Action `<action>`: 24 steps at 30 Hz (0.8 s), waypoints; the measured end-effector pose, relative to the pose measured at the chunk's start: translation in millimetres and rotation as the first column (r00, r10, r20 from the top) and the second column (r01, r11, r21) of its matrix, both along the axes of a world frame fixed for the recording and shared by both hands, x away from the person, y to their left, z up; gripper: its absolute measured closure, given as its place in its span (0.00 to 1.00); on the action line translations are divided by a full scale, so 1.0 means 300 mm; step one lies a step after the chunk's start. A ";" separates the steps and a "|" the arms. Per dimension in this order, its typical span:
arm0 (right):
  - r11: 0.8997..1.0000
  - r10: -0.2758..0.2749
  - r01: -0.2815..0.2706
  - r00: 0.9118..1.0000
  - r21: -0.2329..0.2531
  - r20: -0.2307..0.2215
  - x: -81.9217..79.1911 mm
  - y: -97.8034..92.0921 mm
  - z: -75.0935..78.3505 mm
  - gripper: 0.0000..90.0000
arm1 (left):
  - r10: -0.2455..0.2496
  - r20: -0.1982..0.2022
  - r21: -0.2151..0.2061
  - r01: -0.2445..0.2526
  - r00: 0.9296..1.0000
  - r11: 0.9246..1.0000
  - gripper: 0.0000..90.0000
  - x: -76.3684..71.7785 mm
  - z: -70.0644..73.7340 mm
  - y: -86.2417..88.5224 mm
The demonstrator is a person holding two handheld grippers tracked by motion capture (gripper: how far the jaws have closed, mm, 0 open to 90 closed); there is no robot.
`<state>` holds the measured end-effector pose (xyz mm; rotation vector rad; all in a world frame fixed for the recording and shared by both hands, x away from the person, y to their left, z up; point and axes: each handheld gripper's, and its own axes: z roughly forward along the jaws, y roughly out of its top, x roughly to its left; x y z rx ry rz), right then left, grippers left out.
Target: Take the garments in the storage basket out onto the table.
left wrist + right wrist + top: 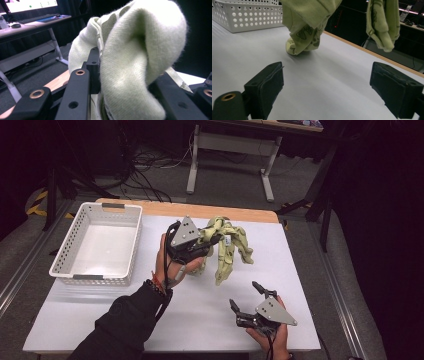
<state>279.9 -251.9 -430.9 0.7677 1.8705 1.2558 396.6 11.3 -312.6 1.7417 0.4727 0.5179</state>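
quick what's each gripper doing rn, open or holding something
Left gripper: shut on the pale green garment, lifted above the table.
Right gripper: open, holding nothing.

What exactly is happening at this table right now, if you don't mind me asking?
A person is working with a hand-held gripper in each hand. The left gripper is shut on a pale green garment and holds it up, so that most of it hangs in the air while its lowest end touches the white table. The right gripper is open and holds nothing, low over the table nearer the person. A white perforated basket sits at the left with nothing in it.
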 end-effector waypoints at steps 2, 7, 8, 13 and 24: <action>1.000 0.000 0.000 1.000 -0.003 0.001 0.000 0.000 0.000 0.14 | -0.002 -0.006 0.001 0.002 1.000 1.000 0.75 0.001 -0.012 -0.005; 1.000 -0.008 0.008 1.000 -0.004 0.002 0.000 -0.003 0.000 0.14 | -0.004 -0.013 0.006 0.004 1.000 1.000 0.75 0.002 -0.038 -0.015; 1.000 -0.012 0.012 1.000 -0.004 0.002 0.000 -0.003 0.000 0.14 | -0.003 -0.011 0.011 0.003 1.000 1.000 0.75 0.003 -0.043 -0.016; 1.000 -0.008 0.008 1.000 -0.006 0.002 0.000 -0.003 -0.001 0.14 | -0.002 -0.021 0.025 0.002 1.000 1.000 0.75 0.009 -0.073 -0.023; 1.000 -0.001 0.001 1.000 -0.010 -0.006 -0.002 0.000 -0.005 0.14 | 0.045 -0.035 0.100 -0.042 0.998 0.994 0.74 0.031 -0.154 -0.024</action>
